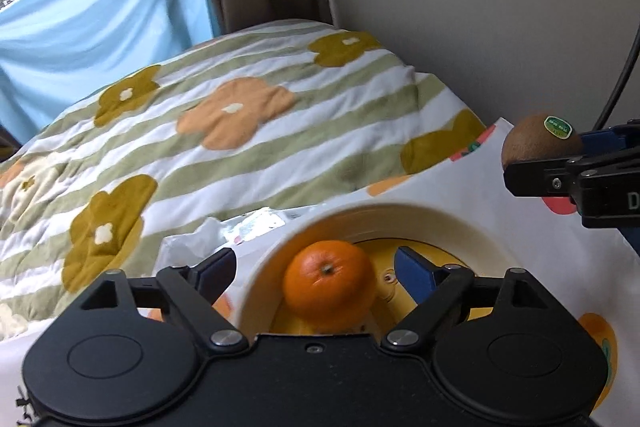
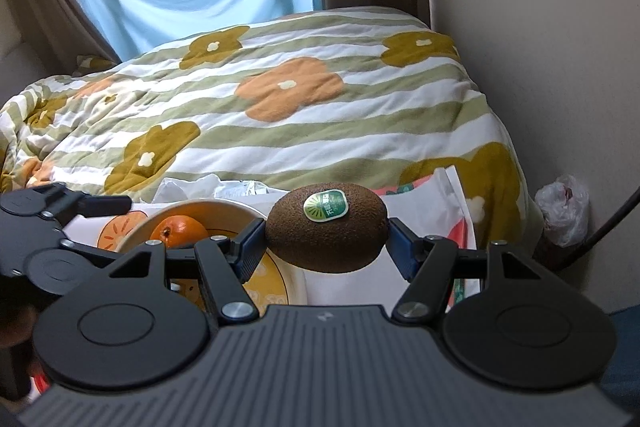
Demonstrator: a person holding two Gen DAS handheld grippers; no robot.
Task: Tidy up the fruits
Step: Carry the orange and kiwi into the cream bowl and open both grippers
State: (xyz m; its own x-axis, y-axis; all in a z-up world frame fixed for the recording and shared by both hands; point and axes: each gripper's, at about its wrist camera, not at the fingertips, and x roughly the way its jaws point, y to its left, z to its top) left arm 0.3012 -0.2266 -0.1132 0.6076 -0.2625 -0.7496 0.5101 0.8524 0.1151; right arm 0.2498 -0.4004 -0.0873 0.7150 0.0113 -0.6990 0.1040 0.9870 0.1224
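Note:
A cream bowl [image 1: 400,213] with a yellow inside stands on a white fruit-print cloth and holds one orange [image 1: 330,285]. My left gripper [image 1: 316,269] is open just above the bowl, its fingers to either side of the orange and apart from it. My right gripper [image 2: 326,247] is shut on a brown kiwi [image 2: 326,231] with a green sticker, held in the air to the right of the bowl [image 2: 224,207]. The kiwi [image 1: 538,143] and right gripper also show at the right edge of the left wrist view. The orange [image 2: 180,231] shows in the right wrist view too.
A bed with a green-striped flower quilt [image 2: 280,107] lies behind the cloth. Crumpled clear plastic [image 1: 240,227] lies beyond the bowl. A wall [image 2: 540,27] is on the right, with a small plastic bag [image 2: 564,207] and a black cable by it.

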